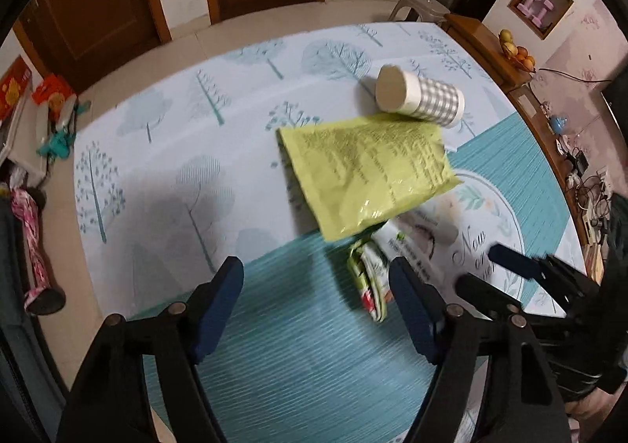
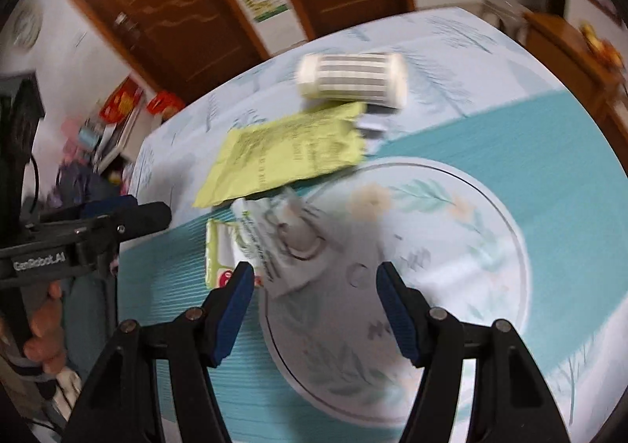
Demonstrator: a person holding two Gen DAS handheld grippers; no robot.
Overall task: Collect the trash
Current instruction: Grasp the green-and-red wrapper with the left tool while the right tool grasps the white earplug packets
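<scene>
We are hovering both grippers, left (image 1: 316,276) and right (image 2: 312,280), jaws apart and empty, over the trash, with the green bag (image 1: 365,174) overlapping the wrappers (image 1: 373,274) and the cup (image 1: 420,97) tipped behind, so we judge the wrappers likeliest first.

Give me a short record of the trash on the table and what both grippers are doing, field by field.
surface: table with a tree-print cloth
trash 1: paper cup lying on its side
trash 2: yellow-green bag lying flat, nearer than the cup
trash 3: white wrapper partly under the bag
trash 4: small folded packet beside the wrapper
left gripper: open, holding nothing
right gripper: open, holding nothing
</scene>
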